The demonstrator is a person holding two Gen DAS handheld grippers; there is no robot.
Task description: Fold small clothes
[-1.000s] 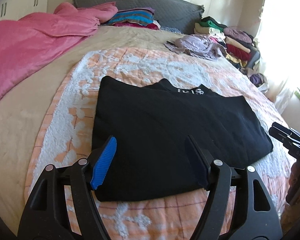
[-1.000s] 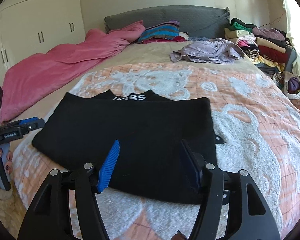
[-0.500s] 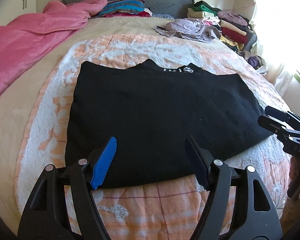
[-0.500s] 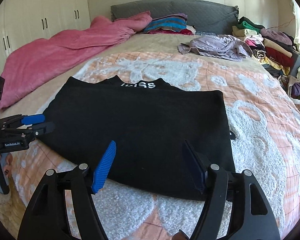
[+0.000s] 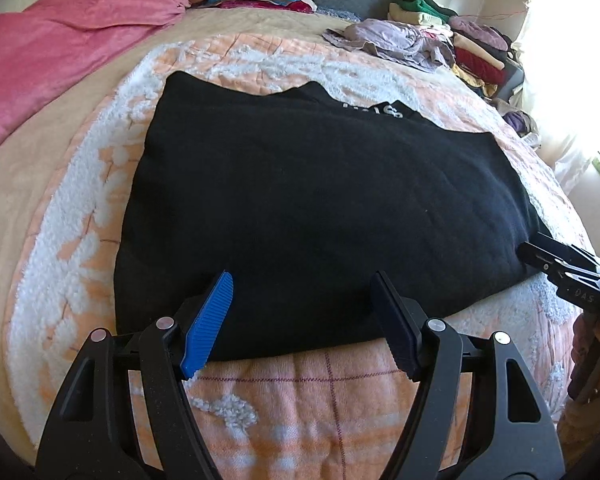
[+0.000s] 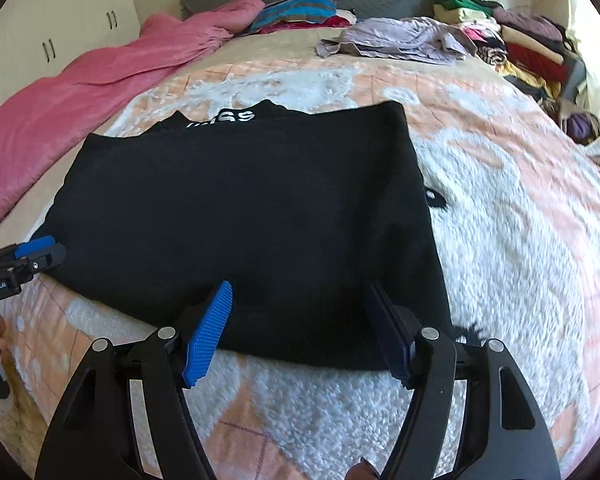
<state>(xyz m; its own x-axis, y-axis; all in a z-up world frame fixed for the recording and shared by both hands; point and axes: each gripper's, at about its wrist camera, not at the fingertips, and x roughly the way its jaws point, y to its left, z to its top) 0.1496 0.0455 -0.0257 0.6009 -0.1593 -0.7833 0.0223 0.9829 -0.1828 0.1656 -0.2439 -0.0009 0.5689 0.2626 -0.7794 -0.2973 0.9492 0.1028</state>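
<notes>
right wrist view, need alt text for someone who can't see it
An open right gripper hovers over the near edge of a folded black garment lying flat on a peach and white blanket. The left gripper waits at its left edge.

Each camera rides behind its own tool, looking forward and steeply down along the fingers toward the headboard. The left tool (image 5: 302, 312) sits close over the near edge of the black garment (image 5: 320, 208); the right tool (image 6: 300, 320) likewise. Both views share the garment, the bed (image 6: 520, 240) beyond, and each other's tool at the frame edge.
</notes>
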